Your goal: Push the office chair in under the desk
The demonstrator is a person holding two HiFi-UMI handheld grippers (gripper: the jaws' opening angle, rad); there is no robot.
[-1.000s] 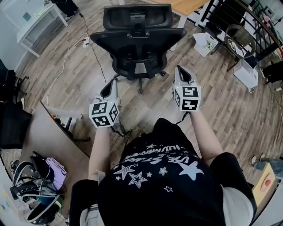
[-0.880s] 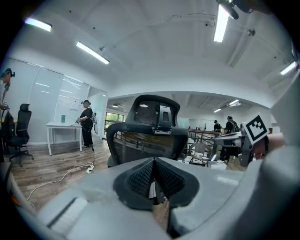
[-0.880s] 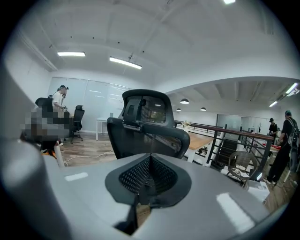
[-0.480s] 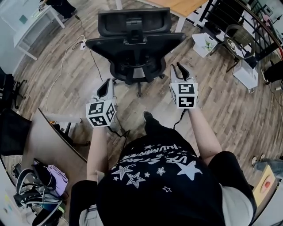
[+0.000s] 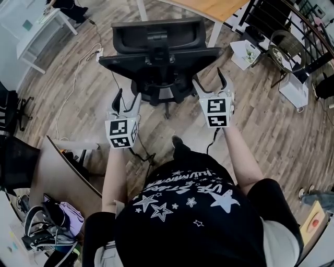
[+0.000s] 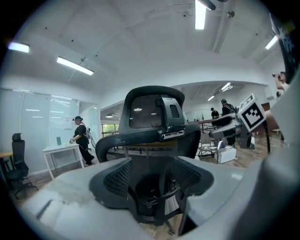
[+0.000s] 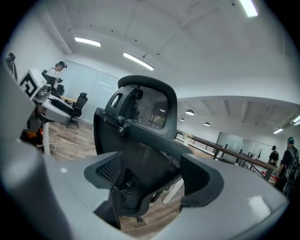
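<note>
The black office chair (image 5: 159, 57) stands with its back toward me, in front of the wooden desk (image 5: 219, 6) at the top of the head view. My left gripper (image 5: 128, 97) is just behind the chair's left side. My right gripper (image 5: 210, 79) is at the right edge of the backrest. The jaws of both are opening, wide apart, and they grip nothing. In the left gripper view the chair's back (image 6: 154, 122) fills the space ahead of the left gripper (image 6: 154, 185). The right gripper view shows the chair's back (image 7: 140, 122) ahead of the right gripper (image 7: 150, 183).
A white table (image 5: 36, 26) stands at the far left, with a cable (image 5: 78, 73) trailing over the wood floor. A grey desk corner (image 5: 57, 161) and bags (image 5: 47, 219) lie at my left. Black chairs (image 5: 284, 44) and a white box (image 5: 245, 52) stand at the right.
Both grippers went from shut to open. They moved forward to the chair's back as I stepped closer.
</note>
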